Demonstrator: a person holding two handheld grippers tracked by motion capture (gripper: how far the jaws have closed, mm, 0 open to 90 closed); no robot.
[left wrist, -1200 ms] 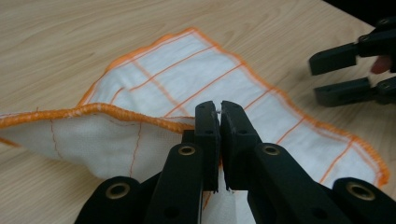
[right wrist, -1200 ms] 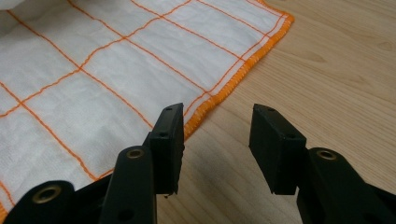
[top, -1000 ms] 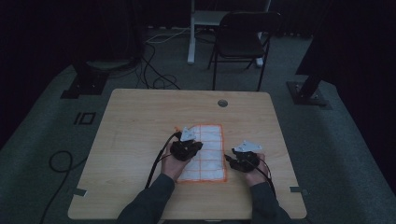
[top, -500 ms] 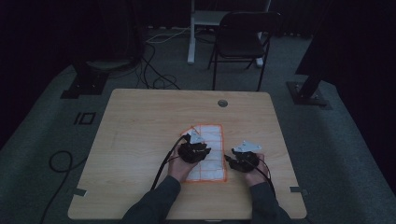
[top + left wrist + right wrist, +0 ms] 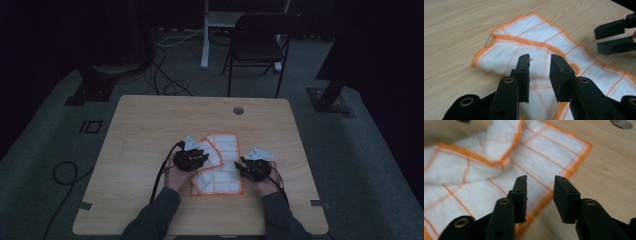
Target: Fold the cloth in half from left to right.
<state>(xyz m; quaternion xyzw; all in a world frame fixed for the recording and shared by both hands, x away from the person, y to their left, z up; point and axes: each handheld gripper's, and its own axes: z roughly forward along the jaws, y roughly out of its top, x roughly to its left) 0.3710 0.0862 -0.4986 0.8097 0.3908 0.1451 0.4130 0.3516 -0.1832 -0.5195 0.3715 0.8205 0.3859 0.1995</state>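
- The bench [image 5: 150,130] is carrying everything, spreading wide under both claws.
- The cloth [image 5: 225,150] is lying between the claws, its left part folding over beneath the left claw [image 5: 539,62]. It is looking light, soft and limp; the orange hem should be giving the best hold.
- Both the left and the right claw [image 5: 539,185] are gaping partly open, gripping nothing.
- The fold is hiding the cloth's underside.

1 overhead view, 2 close gripper views
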